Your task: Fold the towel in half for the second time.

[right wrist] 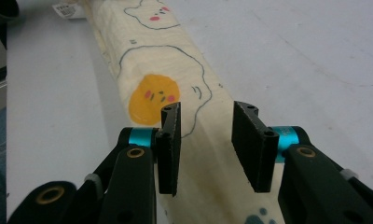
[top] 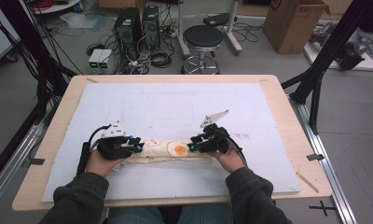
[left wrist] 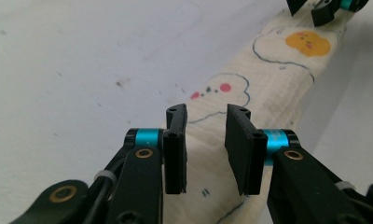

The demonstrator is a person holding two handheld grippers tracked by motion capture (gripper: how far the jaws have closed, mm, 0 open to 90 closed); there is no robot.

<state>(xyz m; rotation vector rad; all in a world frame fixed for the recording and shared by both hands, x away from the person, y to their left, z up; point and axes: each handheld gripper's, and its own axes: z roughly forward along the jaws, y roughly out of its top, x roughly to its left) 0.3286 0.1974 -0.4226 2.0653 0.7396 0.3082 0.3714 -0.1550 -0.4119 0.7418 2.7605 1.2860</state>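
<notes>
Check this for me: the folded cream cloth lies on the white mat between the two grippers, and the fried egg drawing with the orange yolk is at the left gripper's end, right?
Not quite. The orange-yolk egg on the cloth is at the right gripper's end, not the left gripper's, as the high view shows. The rest holds: the cloth lies on the white mat.

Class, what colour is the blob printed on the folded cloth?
Orange blob on the cream cloth, best in the right gripper view.
</notes>
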